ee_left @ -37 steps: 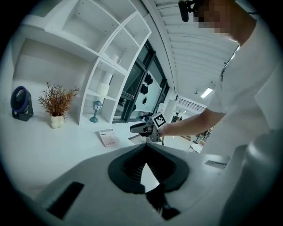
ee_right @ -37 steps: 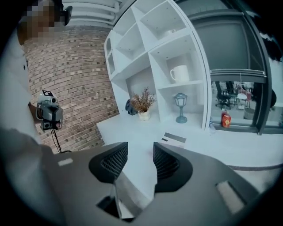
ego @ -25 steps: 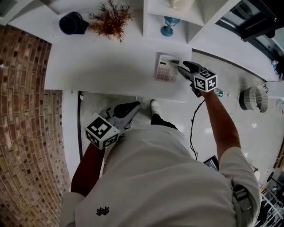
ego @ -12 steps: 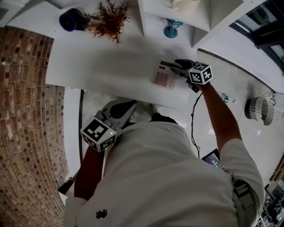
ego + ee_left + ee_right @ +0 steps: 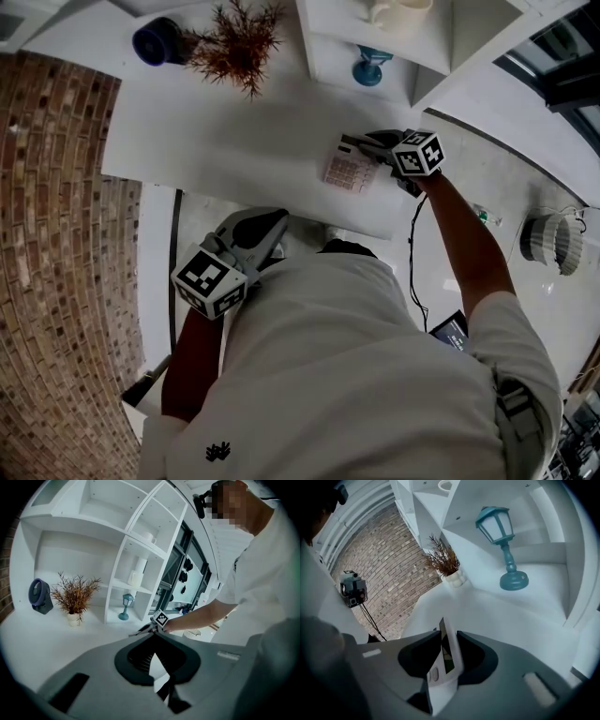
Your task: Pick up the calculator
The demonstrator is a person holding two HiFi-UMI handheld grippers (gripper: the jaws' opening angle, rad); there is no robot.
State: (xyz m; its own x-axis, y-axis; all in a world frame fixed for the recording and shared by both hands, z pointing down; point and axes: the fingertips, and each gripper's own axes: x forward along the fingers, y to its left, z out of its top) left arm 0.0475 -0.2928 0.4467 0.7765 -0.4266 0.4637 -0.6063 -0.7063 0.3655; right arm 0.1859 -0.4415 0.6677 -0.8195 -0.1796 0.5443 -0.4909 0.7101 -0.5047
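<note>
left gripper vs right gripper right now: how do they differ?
The right gripper is over the white table, its jaws closing on the calculator that stands between them. The left gripper has its jaws together and empty. The right is out at arm's length by the shelves, while the left hangs close to the person's body, off the table's near edge. Both carry a black-and-white marker cube.
</note>
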